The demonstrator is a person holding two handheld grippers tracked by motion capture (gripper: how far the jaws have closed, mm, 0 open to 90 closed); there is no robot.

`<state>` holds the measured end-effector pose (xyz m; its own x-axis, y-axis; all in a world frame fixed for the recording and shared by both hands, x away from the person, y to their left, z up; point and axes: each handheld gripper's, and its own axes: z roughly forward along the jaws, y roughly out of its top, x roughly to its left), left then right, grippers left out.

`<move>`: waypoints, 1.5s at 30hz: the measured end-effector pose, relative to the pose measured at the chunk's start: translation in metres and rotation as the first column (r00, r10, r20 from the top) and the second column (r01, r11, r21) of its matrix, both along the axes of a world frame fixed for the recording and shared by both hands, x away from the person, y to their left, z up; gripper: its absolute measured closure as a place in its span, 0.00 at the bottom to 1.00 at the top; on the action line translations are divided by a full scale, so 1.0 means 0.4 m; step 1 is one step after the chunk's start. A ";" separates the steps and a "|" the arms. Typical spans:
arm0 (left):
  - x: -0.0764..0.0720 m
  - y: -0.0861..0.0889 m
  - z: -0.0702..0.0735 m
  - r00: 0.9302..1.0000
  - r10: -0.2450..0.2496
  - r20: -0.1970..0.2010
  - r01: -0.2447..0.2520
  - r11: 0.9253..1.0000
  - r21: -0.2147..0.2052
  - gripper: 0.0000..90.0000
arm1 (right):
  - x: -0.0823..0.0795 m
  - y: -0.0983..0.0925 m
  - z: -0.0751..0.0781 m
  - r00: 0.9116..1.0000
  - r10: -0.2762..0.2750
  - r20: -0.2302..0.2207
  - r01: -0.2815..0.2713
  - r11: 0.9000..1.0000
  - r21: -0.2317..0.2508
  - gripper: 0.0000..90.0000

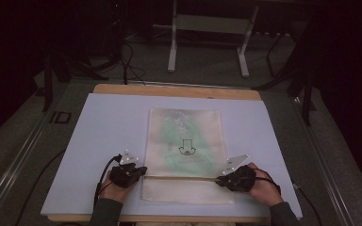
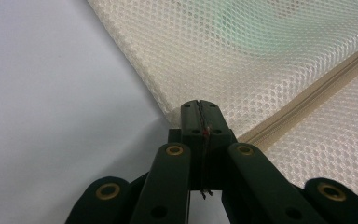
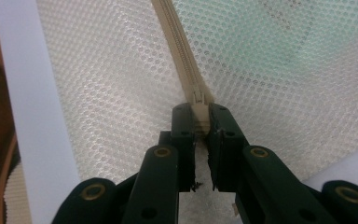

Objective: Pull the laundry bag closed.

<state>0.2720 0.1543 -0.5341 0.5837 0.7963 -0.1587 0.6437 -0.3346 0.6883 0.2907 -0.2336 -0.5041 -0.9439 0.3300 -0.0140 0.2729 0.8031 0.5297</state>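
With my left gripper [image 2: 199, 108] pinching the mesh laundry bag's [image 1: 185, 141] edge at the table's six o'clock, I'd draw the zipper pull [image 3: 198, 100], pinched by my right gripper [image 3: 200, 116], steadily toward nine o'clock.

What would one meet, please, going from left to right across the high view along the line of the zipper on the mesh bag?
Bare pale blue table cover → left gripper, shut on the bag's left edge → beige zipper of the cream mesh bag → right gripper, shut on the zipper pull → person's right hand.
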 end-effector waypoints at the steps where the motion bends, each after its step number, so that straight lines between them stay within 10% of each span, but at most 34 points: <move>1: 0.000 0.000 0.000 1.000 -0.001 0.000 0.001 1.000 0.000 0.99 | -0.001 -0.001 -0.001 1.000 -0.001 0.004 0.001 1.000 -0.004 0.92; 45: 0.000 -0.001 0.001 1.000 0.000 -0.003 0.000 1.000 0.002 0.99 | -0.007 -0.093 -0.006 0.997 -0.075 -0.015 0.076 0.997 0.033 0.91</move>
